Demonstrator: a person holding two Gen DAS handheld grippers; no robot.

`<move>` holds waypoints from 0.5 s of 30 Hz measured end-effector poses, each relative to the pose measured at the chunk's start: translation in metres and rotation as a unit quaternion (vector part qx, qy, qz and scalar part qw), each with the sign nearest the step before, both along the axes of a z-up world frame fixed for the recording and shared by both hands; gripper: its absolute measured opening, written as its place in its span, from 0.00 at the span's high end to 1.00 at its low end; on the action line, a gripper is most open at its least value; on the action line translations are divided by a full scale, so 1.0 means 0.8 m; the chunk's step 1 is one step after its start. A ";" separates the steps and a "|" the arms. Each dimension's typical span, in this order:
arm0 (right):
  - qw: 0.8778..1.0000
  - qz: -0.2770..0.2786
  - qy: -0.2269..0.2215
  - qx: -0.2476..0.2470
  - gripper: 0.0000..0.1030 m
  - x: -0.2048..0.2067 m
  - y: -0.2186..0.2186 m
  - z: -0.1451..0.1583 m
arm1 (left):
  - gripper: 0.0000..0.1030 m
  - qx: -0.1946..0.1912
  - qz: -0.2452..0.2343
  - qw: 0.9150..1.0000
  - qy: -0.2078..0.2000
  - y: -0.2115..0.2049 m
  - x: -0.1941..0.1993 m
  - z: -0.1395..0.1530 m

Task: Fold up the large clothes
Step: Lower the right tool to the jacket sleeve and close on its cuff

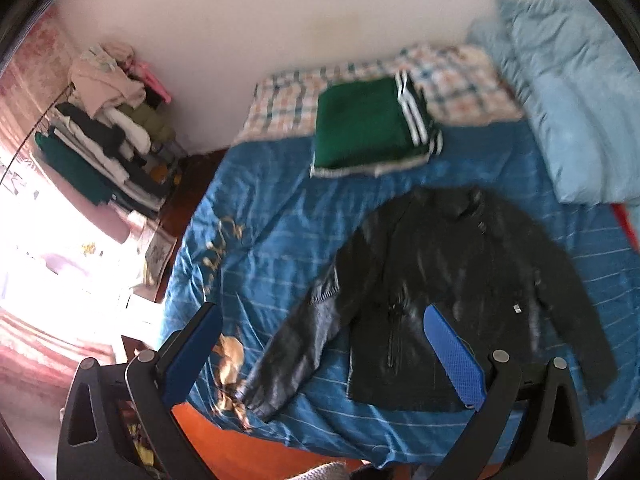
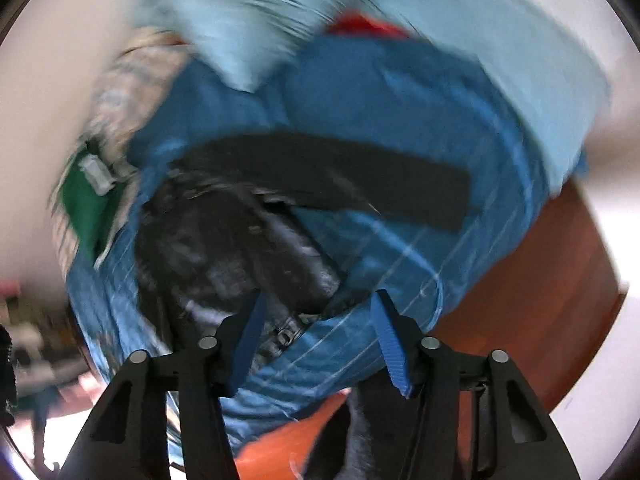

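Left wrist, jacket (image 1: 452, 280) beyond open tool (image 1: 324, 344)

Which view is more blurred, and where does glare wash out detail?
Right wrist view: heavy motion smear across the black jacket and blue bedspread. Left wrist view: sharper, only mild softness, but window glare bleaches the left edge.

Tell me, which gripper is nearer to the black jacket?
Right. The right gripper hovers open just above the jacket, at its hem. The left gripper, also open, is held higher, with the whole jacket in view.
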State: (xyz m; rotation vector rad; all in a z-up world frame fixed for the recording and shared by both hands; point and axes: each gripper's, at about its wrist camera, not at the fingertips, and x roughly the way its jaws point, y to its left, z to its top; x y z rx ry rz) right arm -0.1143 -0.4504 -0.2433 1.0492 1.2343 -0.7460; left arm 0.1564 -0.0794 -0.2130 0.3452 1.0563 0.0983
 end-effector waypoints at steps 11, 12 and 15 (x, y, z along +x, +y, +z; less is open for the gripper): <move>0.939 -0.295 -0.057 0.168 0.44 -0.125 -0.126 -0.324 | 0.00 0.042 0.012 0.993 0.105 -0.077 0.056 -0.223; 0.932 -0.314 -0.062 0.167 0.40 -0.134 -0.131 -0.342 | 0.00 0.040 0.018 0.993 0.114 -0.082 0.062 -0.243; 0.909 -0.377 -0.072 0.163 0.38 -0.157 -0.141 -0.389 | 0.00 0.044 0.036 0.988 0.146 -0.093 0.079 -0.311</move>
